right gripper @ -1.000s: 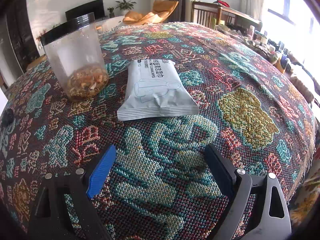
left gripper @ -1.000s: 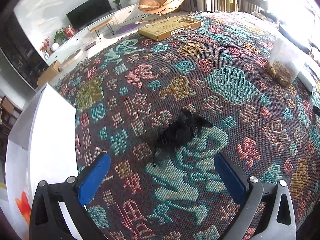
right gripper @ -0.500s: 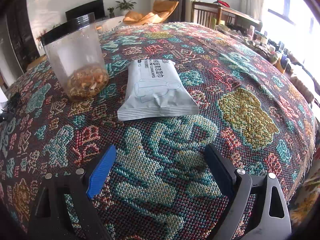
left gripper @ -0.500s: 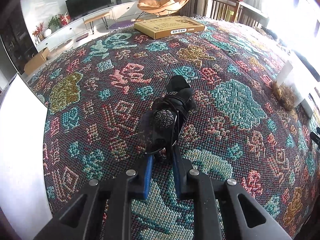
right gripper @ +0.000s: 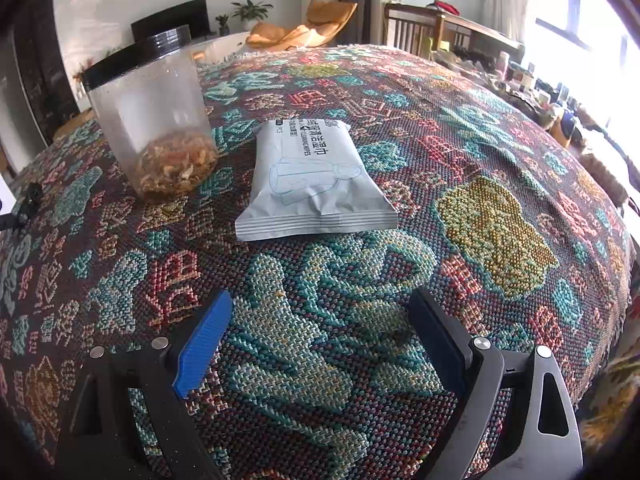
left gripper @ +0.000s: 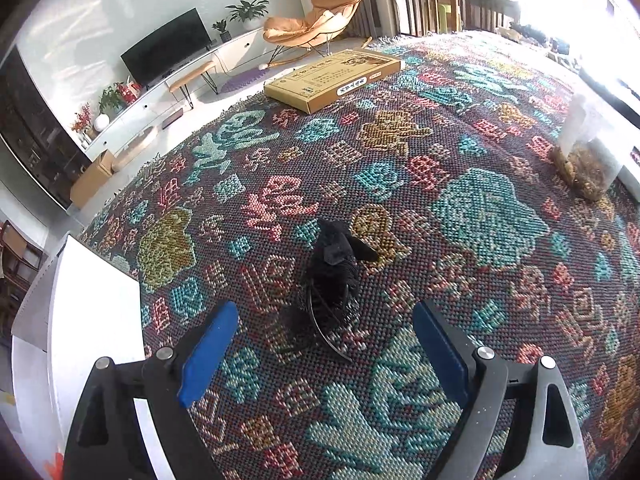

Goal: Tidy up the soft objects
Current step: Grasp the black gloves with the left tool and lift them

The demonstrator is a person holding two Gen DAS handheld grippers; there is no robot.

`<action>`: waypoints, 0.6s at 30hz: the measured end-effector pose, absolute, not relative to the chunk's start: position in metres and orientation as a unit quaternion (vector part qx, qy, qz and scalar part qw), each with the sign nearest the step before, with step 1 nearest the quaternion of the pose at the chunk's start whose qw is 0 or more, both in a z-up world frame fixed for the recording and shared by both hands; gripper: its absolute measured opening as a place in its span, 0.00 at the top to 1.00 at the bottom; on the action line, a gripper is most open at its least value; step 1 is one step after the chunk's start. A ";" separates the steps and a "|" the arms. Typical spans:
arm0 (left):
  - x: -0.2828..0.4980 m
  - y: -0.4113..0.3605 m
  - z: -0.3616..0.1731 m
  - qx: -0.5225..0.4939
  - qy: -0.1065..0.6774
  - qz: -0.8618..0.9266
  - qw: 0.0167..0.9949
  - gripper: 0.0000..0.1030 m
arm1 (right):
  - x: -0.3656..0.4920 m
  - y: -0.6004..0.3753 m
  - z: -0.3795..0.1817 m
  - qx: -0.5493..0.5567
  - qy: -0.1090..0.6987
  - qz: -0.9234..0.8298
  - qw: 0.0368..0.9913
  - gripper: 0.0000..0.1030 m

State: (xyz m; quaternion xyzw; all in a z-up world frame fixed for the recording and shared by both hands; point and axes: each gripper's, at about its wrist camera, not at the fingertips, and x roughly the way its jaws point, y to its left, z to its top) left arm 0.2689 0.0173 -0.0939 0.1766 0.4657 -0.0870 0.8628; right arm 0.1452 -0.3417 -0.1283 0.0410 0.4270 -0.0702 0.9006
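Item: black hair accessory [left gripper: 332,276], soft, with thin trailing strands, lying loose on the patterned table [left gripper: 480,216] just ahead of my left hand-held gripper [left gripper: 324,354], whose jaws are standing wide apart and gripping nothing. White box [left gripper: 92,312] is sitting left of the accessory; clear jar [left gripper: 586,160] well to its right. My right hand-held gripper [right gripper: 320,342] is hanging open and empty, wipes pack [right gripper: 314,184] ahead. Risk, I am judging: pinching only a strand, so the piece is slipping or snagging the weave.
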 end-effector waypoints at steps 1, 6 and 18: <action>0.275 0.018 -0.099 0.170 0.471 -0.083 0.862 0.14 | 0.145 -0.341 -0.128 0.041 0.427 -0.070 0.901 0.11; 0.295 0.029 -0.115 0.091 0.488 -0.093 0.863 0.64 | 0.145 -0.342 -0.128 0.041 0.427 -0.070 0.901 0.11; 0.265 0.027 -0.102 0.012 0.468 -0.122 0.875 0.64 | 0.229 -0.375 -0.068 0.104 0.469 -0.010 0.877 0.12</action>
